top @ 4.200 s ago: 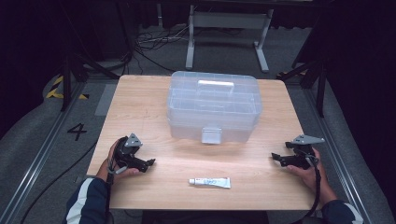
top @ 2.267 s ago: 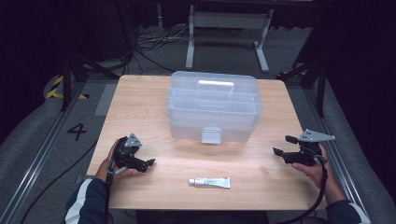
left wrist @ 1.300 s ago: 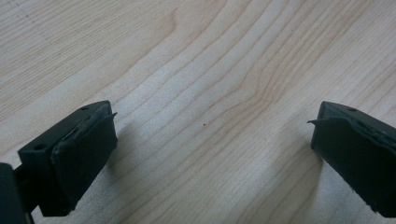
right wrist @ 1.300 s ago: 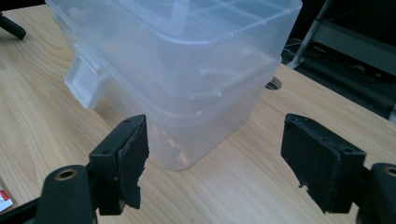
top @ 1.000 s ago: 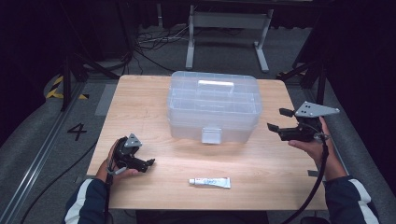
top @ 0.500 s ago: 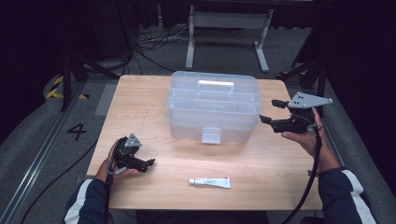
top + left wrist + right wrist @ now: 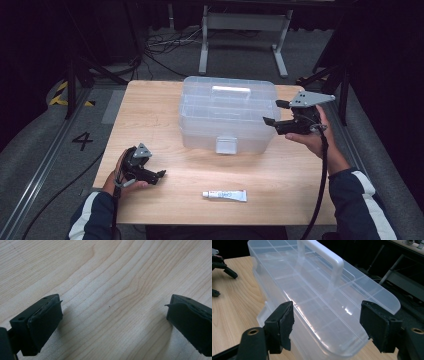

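while the left gripper (image 7: 159,174) rests agape on the counter (image 7: 150,115), the right gripper (image 7: 270,113), jaws apart, nears the clear storage box (image 7: 227,117); a clumsy nudge could slide it.

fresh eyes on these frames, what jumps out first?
The big clear plastic box with a white handle, mid-table toward the far edge. The right gripper is raised at its right end, jaws open. A small white tube lies near the front edge; the left gripper rests front-left, open.
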Demonstrator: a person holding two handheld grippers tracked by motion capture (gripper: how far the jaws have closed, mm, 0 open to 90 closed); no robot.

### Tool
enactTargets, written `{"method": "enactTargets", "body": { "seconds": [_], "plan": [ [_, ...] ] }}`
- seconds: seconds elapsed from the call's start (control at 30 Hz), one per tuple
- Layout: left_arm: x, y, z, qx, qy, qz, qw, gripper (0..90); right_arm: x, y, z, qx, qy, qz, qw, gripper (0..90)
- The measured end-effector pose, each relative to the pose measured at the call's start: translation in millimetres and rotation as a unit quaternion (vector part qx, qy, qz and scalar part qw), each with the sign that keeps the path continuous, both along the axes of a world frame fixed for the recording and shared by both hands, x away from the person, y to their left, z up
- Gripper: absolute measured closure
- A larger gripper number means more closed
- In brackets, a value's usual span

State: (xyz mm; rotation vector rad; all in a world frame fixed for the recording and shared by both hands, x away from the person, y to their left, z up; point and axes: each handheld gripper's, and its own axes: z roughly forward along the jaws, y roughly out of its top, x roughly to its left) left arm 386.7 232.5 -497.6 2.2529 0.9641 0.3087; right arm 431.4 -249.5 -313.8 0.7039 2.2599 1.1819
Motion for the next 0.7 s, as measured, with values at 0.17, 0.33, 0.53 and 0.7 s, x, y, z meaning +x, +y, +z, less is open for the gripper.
{"method": "enactTargets", "body": {
  "seconds": [0.17,0.33,0.53,0.7],
  "plan": [
    [-0.1,-0.1,0.0,0.000,0.000,0.001,1.0000,0.6,5.5,12.3,2.7,-0.004,0.006,0.001,1.0000,29.4],
    [-0.2,-0.1,0.0,0.000,0.000,0.001,1.0000,0.5,16.8,24.9,3.2,-0.011,0.012,0.002,0.9999,32.8],
    [-0.2,-0.1,0.0,0.000,0.000,0.001,1.0000,0.5,28.7,36.3,3.0,-0.023,0.021,0.004,0.9995,35.5],
    [-0.2,0.0,0.1,0.001,0.000,0.001,1.0000,0.6,36.9,43.0,4.5,-0.027,0.026,0.004,0.9993,37.5]
  ]
}}
